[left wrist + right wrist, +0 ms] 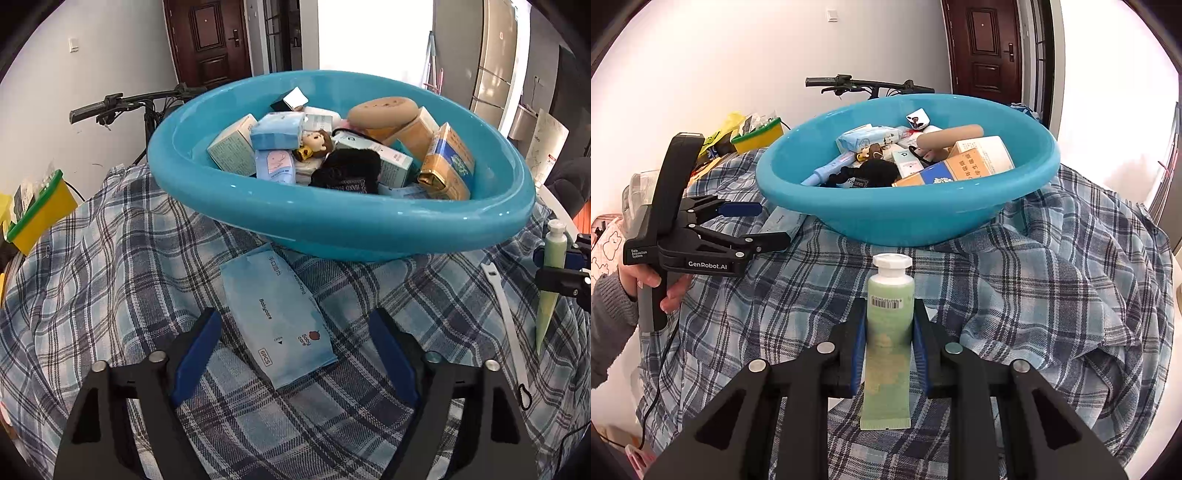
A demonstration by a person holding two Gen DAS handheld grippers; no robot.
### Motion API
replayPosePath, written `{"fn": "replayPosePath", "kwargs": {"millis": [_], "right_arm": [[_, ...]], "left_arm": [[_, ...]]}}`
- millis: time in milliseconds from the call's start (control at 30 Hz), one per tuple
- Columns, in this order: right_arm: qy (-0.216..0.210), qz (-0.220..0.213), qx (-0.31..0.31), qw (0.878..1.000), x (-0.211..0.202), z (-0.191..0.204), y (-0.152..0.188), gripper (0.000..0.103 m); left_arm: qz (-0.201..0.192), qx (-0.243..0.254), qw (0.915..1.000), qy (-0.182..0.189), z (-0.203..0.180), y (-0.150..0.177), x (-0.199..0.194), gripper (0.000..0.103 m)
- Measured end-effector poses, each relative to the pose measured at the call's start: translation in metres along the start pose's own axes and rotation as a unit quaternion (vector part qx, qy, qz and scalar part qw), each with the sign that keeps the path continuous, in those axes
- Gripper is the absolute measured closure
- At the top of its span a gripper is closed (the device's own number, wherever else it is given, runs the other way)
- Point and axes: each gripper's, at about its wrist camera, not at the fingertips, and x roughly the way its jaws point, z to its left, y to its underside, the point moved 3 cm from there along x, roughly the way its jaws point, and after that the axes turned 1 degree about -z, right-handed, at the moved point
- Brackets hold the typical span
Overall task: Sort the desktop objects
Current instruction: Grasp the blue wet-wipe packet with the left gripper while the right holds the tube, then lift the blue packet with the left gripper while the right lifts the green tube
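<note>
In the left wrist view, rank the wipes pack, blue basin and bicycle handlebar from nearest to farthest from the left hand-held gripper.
1. Wipes pack: on the cloth, between the left hand-held gripper fingers.
2. Blue basin: just behind the pack.
3. Bicycle handlebar: far back, left.

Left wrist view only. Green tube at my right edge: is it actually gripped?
Observer: Yes. The right wrist view shows the right tongs shut on the green tube, a pad pressing each side.
Operator: Any label on it?
Observer: A barcode sticker just below the white cap, facing that camera.
Operator: What's behind my tongs?
Observer: A hand in a grey sleeve holds the handle of the left tongs; seen from the side, the jaws stand open.
</note>
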Motion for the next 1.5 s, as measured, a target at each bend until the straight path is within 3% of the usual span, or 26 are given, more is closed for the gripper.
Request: {"fn": "replayPosePath", "kwargs": {"millis": [100,367,567,633,700,867,967,1033,1067,1133,1333,1500], "right_arm": [[0.000,-0.003,0.000,1.000,0.000,0.001,0.001,0.081],[-0.001,-0.005,0.004,1.000,-0.002,-0.001,0.002,0.081],[0.000,-0.006,0.001,1.000,-0.004,0.002,0.004,0.081],[0.000,-0.004,0.000,1.000,-0.003,0.003,0.005,0.081],[0.001,-0.002,-0.001,1.000,-0.002,0.004,0.005,0.081],[-0.002,0.003,-0.004,1.000,-0.004,0.007,0.009,0.081],[-0.003,0.001,0.001,1.000,-0.006,0.004,0.011,0.081],[-0.004,0.000,0.007,1.000,-0.007,0.002,0.011,0.081],[-0.005,0.000,0.009,1.000,-0.008,0.001,0.011,0.081],[-0.005,-0.001,0.011,1.000,-0.009,-0.001,0.011,0.081],[-0.002,0.003,0.015,1.000,-0.005,-0.004,0.011,0.081],[0.002,0.001,0.019,1.000,-0.005,-0.002,0.011,0.081]], "left_arm": [[0.022,0.001,0.9997,-0.014,0.004,0.003,0.008,0.053],[0.003,-0.020,0.9997,0.016,0.009,0.008,-0.022,0.059],[0.028,0.010,0.9972,0.069,-0.027,0.037,-0.043,0.059],[0.028,0.021,0.9977,0.058,-0.038,0.046,-0.042,0.057],[0.029,0.022,0.9985,0.041,-0.040,0.050,-0.036,0.044],[0.016,0.014,0.9990,0.039,-0.041,0.043,-0.031,0.027],[0.015,0.016,0.9995,0.020,-0.040,0.035,-0.022,0.027],[0.029,0.009,0.9992,0.025,-0.038,0.035,-0.014,0.034],[0.035,0.007,0.9990,0.026,-0.037,0.036,-0.012,0.049],[0.031,-0.001,0.9991,0.030,-0.035,0.037,-0.014,0.058],[0.001,-0.045,0.9978,0.049,-0.023,0.034,-0.032,0.058],[-0.041,-0.068,0.9967,0.015,-0.019,0.033,-0.055,0.058]]}}
